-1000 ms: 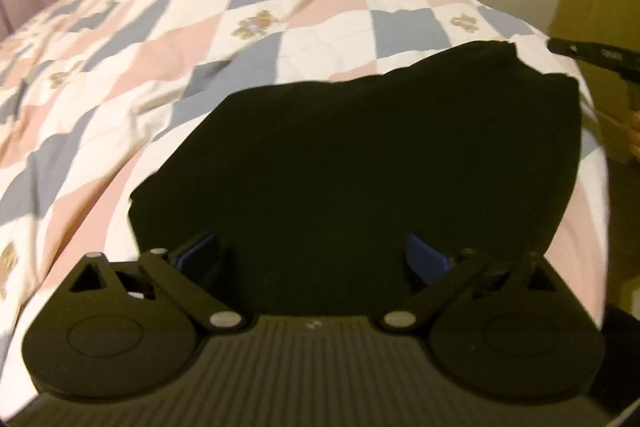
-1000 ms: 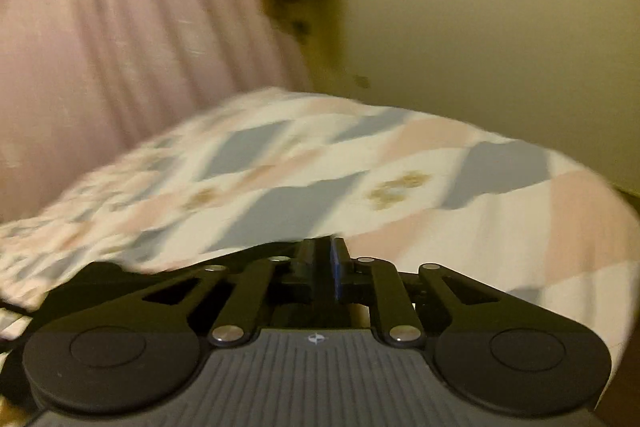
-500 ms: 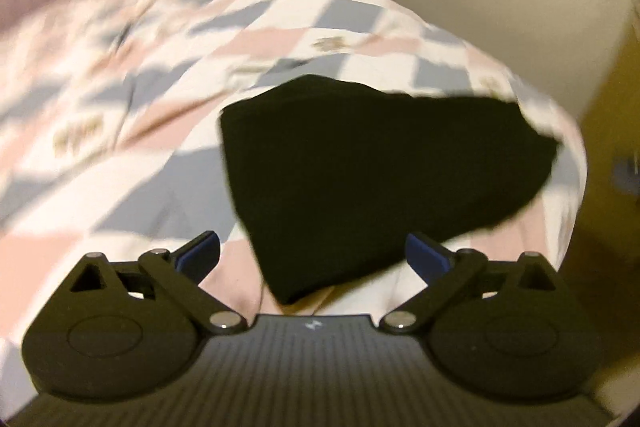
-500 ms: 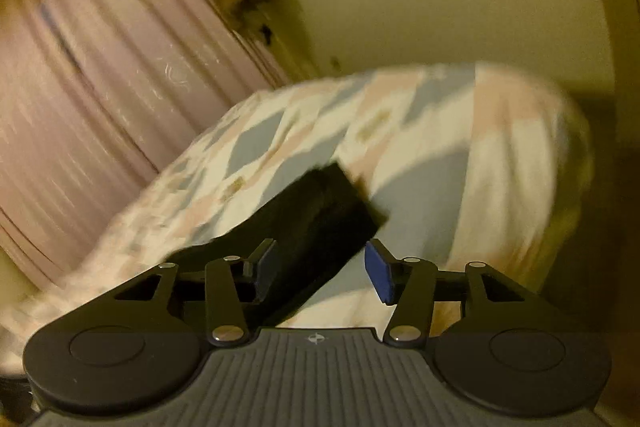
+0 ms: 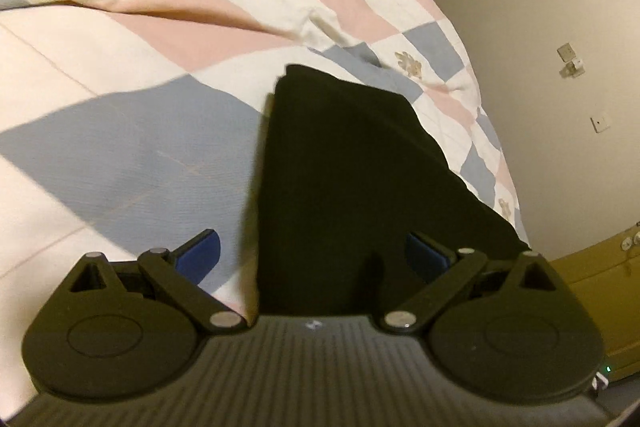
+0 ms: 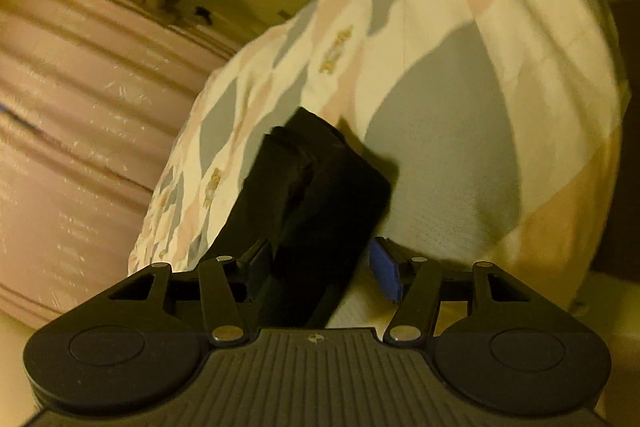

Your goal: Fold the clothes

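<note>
With both my left gripper (image 5: 312, 257) and right gripper (image 6: 320, 267) spread around the folded black garment (image 5: 352, 163) near the bed's (image 5: 120, 147) corner, I'd pinch all layers together.

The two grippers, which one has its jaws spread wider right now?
The left gripper: its blue pads sit far apart, spanning the black folded garment. The right gripper is open too, but narrower.
</note>
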The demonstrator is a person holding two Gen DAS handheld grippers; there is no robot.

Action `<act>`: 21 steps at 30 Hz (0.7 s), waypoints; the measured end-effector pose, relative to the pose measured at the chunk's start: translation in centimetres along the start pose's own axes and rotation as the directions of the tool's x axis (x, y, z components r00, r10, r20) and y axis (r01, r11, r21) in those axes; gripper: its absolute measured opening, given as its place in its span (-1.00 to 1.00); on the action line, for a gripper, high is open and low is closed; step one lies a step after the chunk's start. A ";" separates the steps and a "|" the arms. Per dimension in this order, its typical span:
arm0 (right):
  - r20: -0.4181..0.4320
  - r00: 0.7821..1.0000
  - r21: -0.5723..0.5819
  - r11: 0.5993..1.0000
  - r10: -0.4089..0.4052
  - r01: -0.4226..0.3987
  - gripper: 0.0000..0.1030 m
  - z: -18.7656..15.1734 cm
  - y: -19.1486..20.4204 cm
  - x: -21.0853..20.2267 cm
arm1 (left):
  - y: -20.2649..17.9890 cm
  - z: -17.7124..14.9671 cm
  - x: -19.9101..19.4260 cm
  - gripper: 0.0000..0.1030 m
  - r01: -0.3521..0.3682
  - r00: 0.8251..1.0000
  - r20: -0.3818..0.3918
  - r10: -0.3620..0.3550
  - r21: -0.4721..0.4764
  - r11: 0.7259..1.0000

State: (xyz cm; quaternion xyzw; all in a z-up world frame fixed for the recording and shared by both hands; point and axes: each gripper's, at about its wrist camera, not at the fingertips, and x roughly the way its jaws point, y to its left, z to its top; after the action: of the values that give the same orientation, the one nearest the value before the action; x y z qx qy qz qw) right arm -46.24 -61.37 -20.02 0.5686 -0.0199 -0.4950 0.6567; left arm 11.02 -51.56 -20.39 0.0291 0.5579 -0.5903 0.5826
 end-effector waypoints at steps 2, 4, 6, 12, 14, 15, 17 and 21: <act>-0.008 1.000 0.004 1.000 -0.007 0.007 0.12 0.4 0.1 0.6 | -0.6 -0.1 0.5 0.87 0.004 1.000 -0.005 -0.004 0.021 1.000; -0.020 1.000 -0.002 1.000 -0.011 0.011 0.12 0.9 0.4 0.9 | -1.2 -0.3 1.1 0.78 -0.001 1.000 -0.014 0.002 0.042 0.999; -0.031 0.999 -0.007 1.000 -0.015 0.015 -0.24 1.4 0.7 1.3 | -1.8 -0.5 1.4 0.22 -0.022 0.999 -0.026 0.024 0.073 0.997; -0.070 0.997 -0.028 0.999 -0.025 0.023 -0.60 3.2 1.8 2.1 | -3.5 -0.9 -1.3 -0.76 0.020 0.999 -0.040 -0.018 0.044 0.999; -0.079 0.996 -0.062 0.998 -0.032 0.028 -0.61 4.5 2.8 1.1 | -5.5 -1.9 -3.3 -0.81 0.022 0.999 -0.035 -0.019 0.077 0.997; -0.079 0.996 -0.080 0.996 -0.039 0.033 -0.61 5.1 3.2 0.7 | -6.4 -2.6 -4.3 -0.83 0.027 0.999 -0.034 -0.024 0.089 0.996; -0.076 0.995 -0.106 0.993 -0.067 0.059 -0.61 6.1 3.5 -0.1 | -7.9 -4.3 -6.0 -0.86 0.032 0.999 -0.028 -0.029 0.104 0.994; -0.131 0.980 -0.147 0.980 -0.152 0.133 -0.40 6.3 1.4 0.7 | -6.8 -7.5 -6.3 -0.82 -0.052 0.999 -0.002 0.052 0.068 0.996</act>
State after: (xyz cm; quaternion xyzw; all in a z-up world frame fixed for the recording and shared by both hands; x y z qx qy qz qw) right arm -48.72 -66.61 -17.16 0.5558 0.1018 -0.4994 0.6568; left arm 3.55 -44.26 -14.67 0.0645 0.5378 -0.5933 0.5956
